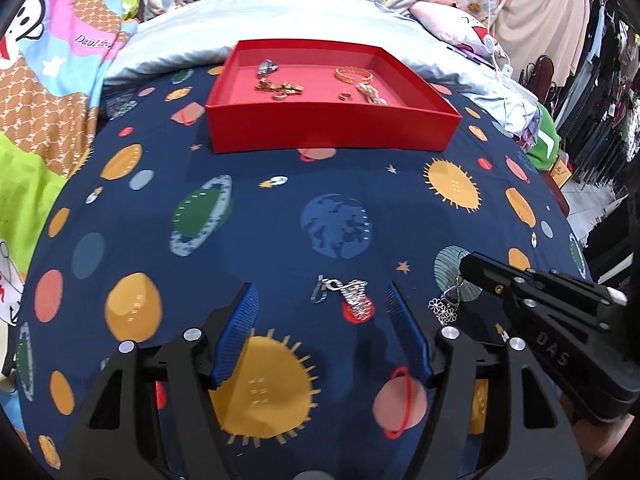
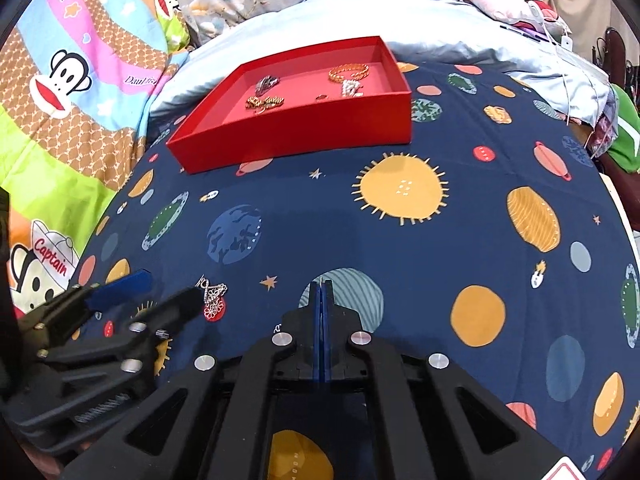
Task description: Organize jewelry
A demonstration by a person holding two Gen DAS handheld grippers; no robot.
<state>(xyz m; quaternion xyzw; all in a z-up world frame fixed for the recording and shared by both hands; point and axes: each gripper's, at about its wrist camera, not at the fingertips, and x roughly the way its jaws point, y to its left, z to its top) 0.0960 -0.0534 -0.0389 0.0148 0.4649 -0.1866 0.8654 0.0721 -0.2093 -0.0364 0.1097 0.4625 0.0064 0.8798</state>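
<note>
Right now two pieces of jewelry remain outside the shallow red cardboard box (image 1: 332, 130), which sits on the navy planet-print bedsheet (image 1: 280, 208) toward the far side of the bed. The left hand-held gripper (image 1: 324, 312) hangs just above the sheet with its blue-padded fingers spread, and the silver earring with a hook and a sparkling cluster drop (image 1: 348, 294) lies on the fabric between them, untouched by either pad; that straddling position looks like a lineup for a pinch. The right hand-held gripper (image 2: 322, 292) has its fingers pressed together, and from the left wrist view a silver flower-link earring (image 1: 446, 306) dangles from its tip, so it appears pinched by its upper end, with the flowers hanging free close to the sheet. Holding it by the thin top probably lets the drop swing clear for the carry to the box. Inside the box, loose on its red floor, lie a twisted gold bangle (image 1: 354, 74) at the far right, a pale beaded or pearly piece (image 1: 372, 94) just in front of it, a small ring (image 1: 346, 97) beside that, a dark blue-grey piece (image 1: 267, 67) at the far left, and a heap of gold chain (image 1: 280, 88) near it. The near half of the box floor holds no jewelry.
</note>
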